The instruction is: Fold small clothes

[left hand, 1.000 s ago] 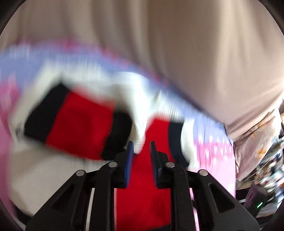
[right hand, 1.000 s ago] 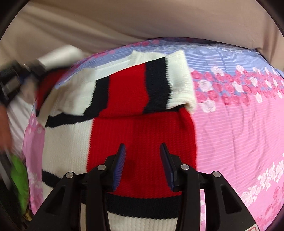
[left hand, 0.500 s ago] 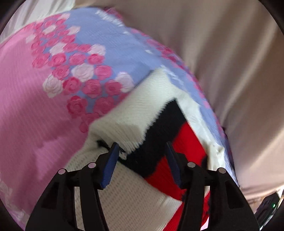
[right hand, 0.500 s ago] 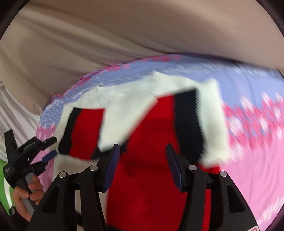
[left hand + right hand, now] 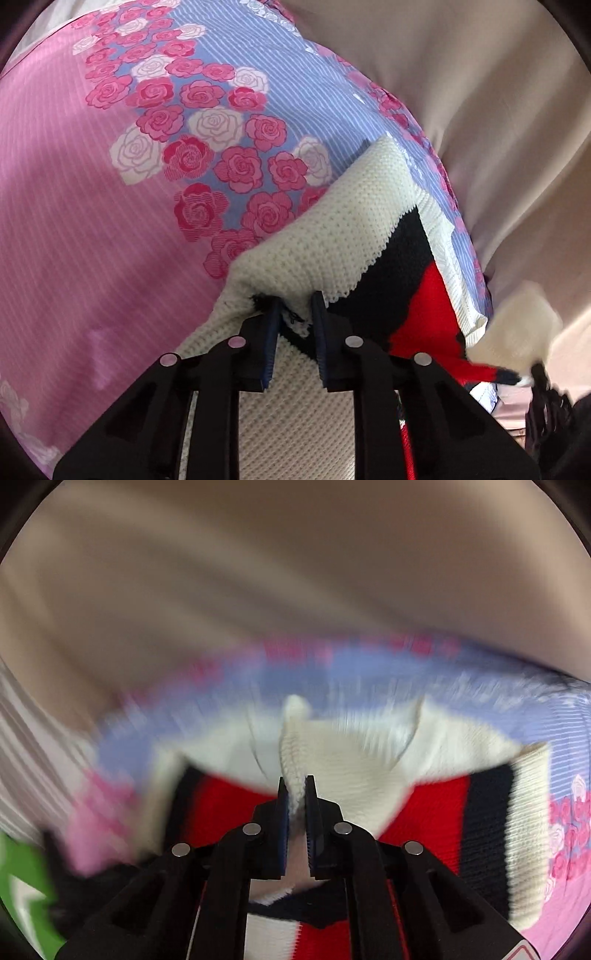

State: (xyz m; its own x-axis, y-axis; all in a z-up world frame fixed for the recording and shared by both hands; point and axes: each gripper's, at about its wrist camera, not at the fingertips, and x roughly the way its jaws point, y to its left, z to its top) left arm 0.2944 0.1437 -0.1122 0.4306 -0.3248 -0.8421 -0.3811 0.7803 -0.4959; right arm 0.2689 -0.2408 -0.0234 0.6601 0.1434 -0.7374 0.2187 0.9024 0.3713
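Observation:
A knitted sweater [image 5: 332,240] in cream, black and red stripes lies on a pink and lilac rose-print bedsheet [image 5: 110,221]. My left gripper [image 5: 294,308] is shut on a cream and black edge of the sweater at its left side. My right gripper [image 5: 294,790] is shut on a cream fold of the sweater [image 5: 369,760] and holds it raised above the red and black stripes. The right wrist view is blurred by motion. The right gripper also shows dimly at the far right of the left wrist view [image 5: 539,373].
A beige curtain [image 5: 480,110] hangs behind the bed and fills the top of the right wrist view [image 5: 295,572]. Something green [image 5: 22,878] sits at the lower left edge of the right wrist view.
Both grippers were open half a second ago. Each has closed on an edge of the sweater. The right one is moving fast with its cream fold.

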